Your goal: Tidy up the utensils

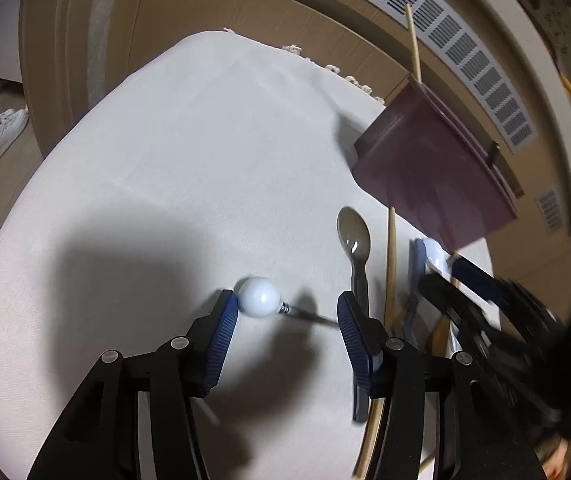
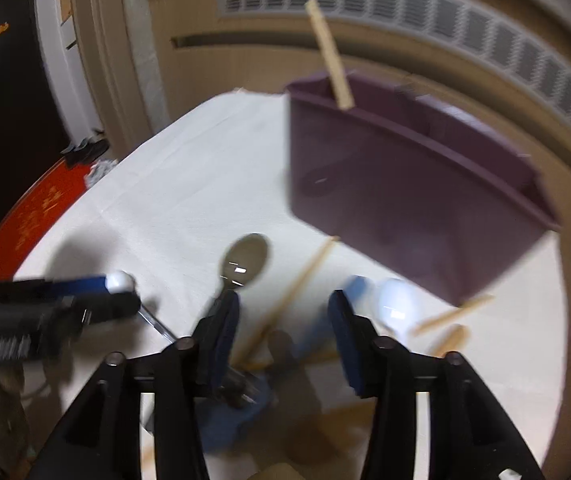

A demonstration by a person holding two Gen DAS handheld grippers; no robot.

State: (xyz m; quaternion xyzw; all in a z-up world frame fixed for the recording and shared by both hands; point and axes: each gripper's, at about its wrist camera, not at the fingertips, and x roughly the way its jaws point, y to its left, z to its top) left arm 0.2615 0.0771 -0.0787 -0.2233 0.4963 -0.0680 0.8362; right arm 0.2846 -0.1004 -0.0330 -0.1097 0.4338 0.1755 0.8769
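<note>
Both hand-held grippers stand with their jaws spread wide and grip nothing. On the left hand-held gripper (image 1: 287, 314), the left blue pad touches the white ball (image 1: 259, 296) at the end of a thin metal utensil, whose stem runs across the gap toward the other pad. The right pad sits over the handle of a dark grey spoon (image 1: 354, 236), though whether it touches it I cannot tell. That spoon lies bowl-up on the white-clothed bench (image 1: 189, 152), its glossy bowl pointing toward the far edge.

Just beside the spoon, on its right, lies a wooden chopstick (image 1: 391, 256), then a pale blue and white spoon (image 2: 395, 304). The right hand-held gripper (image 2: 283, 320) hovers low above this cluster, with the chopstick running between its pads; the view is blurred, so contact cannot be judged. Another wooden stick (image 2: 451, 314) lies to the right of the pale spoon.

A dark purple plastic holder (image 1: 429, 164) stands at the bench's far right, near the utensils. One wooden chopstick (image 1: 414, 42) leans upright out of its far-left corner.
</note>
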